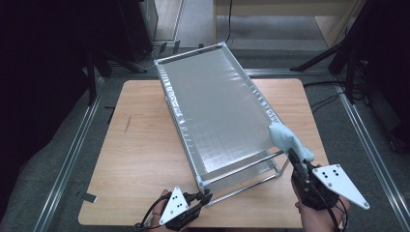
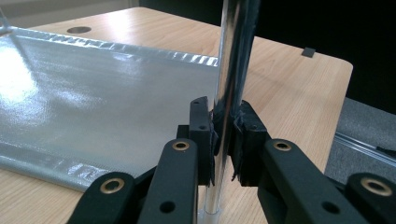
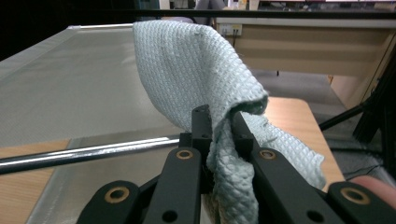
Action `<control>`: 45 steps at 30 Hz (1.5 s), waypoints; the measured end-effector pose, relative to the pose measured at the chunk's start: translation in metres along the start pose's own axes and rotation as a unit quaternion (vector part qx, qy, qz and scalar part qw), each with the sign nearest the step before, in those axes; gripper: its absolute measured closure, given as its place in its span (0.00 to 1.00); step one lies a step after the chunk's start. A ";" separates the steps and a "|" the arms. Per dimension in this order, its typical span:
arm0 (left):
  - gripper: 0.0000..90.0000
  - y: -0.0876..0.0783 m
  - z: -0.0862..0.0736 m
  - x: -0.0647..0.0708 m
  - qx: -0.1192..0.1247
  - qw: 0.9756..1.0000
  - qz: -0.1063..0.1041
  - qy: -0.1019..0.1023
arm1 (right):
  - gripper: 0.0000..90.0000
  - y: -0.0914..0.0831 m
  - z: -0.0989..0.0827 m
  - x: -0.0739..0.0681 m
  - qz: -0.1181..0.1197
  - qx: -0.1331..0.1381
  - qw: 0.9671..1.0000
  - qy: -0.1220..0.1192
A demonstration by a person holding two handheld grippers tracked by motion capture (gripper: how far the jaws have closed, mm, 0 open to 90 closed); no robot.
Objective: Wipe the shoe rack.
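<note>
While cloth (image 3: pixel 201 74) hides the mesh, right tongs (image 3: pixel 219 126) pinch it, left tongs (image 2: pixel 226 128) clamp post (image 2: pixel 233 56)

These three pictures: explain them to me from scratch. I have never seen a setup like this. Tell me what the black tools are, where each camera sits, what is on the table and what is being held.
A person sits at a light wooden table and works with two hand-held black tongs instead of bare fingers.

The wide picture comes from a camera above, looking down. The other two come from small cameras riding on the tongs, looking along their jaws.

On the table stands a shiny metal-tube frame with silvery fabric stretched over it.

The left tongs are shut on the upright chrome post at the frame's near corner, seemingly steadying it.

The right tongs are shut on a pale blue waffle-weave cloth, held at the fabric's edge, probably for wiping.
</note>
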State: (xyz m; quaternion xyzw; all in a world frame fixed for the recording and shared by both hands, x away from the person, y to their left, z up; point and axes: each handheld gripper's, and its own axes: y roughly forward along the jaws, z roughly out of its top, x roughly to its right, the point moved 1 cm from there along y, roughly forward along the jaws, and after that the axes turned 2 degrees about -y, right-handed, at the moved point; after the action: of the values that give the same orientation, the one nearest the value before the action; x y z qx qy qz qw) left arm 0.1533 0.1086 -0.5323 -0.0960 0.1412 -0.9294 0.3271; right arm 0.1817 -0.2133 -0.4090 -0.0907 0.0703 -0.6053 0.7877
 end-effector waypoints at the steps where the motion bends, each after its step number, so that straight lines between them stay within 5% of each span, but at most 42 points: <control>1: 0.90 0.000 0.000 0.000 0.001 1.000 0.000 -0.001 | 0.97 -0.001 -0.002 -0.005 0.000 -0.004 1.000 -0.005; 6: 0.90 0.001 0.000 -0.001 0.002 1.000 0.000 -0.009 | 0.97 -0.001 -0.006 -0.041 0.048 -0.010 0.999 -0.023; 9: 0.90 0.001 0.000 0.000 0.002 1.000 -0.001 -0.011 | 0.97 -0.002 -0.006 -0.064 0.100 -0.014 0.995 -0.027; 13: 0.90 0.002 0.000 0.000 0.004 1.000 0.002 -0.013 | 0.97 -0.004 -0.008 -0.101 0.190 -0.015 0.981 -0.039; 17: 0.90 0.002 0.000 0.000 0.005 1.000 0.003 -0.011 | 0.97 -0.009 -0.010 -0.128 0.232 -0.015 0.970 -0.068; 21: 0.90 0.002 0.000 0.000 0.006 1.000 0.001 -0.010 | 0.97 -0.010 -0.011 -0.126 0.214 -0.011 0.972 -0.093; 24: 0.90 0.001 -0.001 -0.001 0.006 1.000 -0.001 -0.008 | 0.97 -0.009 -0.010 -0.108 0.176 -0.011 0.980 -0.095; 30: 0.90 0.000 -0.001 -0.001 0.002 1.000 -0.002 -0.003 | 0.96 -0.001 -0.010 -0.044 0.077 -0.011 0.996 -0.043; 32: 0.90 0.000 -0.001 -0.002 0.002 1.000 -0.003 -0.005 | 0.96 0.002 -0.013 -0.025 0.030 -0.012 0.999 -0.040; 36: 0.90 0.001 -0.001 -0.001 0.002 1.000 -0.002 -0.008 | 0.96 0.006 -0.021 -0.004 -0.009 -0.020 1.000 -0.017; 39: 0.90 0.000 -0.001 -0.002 0.002 1.000 -0.003 -0.008 | 0.96 0.008 -0.023 -0.009 0.007 -0.024 1.000 -0.017; 45: 0.90 0.001 -0.001 -0.003 0.003 1.000 -0.002 -0.010 | 0.96 0.002 -0.016 -0.052 0.098 -0.015 0.994 -0.042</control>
State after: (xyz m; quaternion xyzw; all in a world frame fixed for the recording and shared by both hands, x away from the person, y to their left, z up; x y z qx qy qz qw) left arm 0.1556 0.1096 -0.5334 -0.1049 0.1351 -0.9296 0.3265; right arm 0.1664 -0.1641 -0.4246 -0.1207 0.0547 -0.5201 0.8438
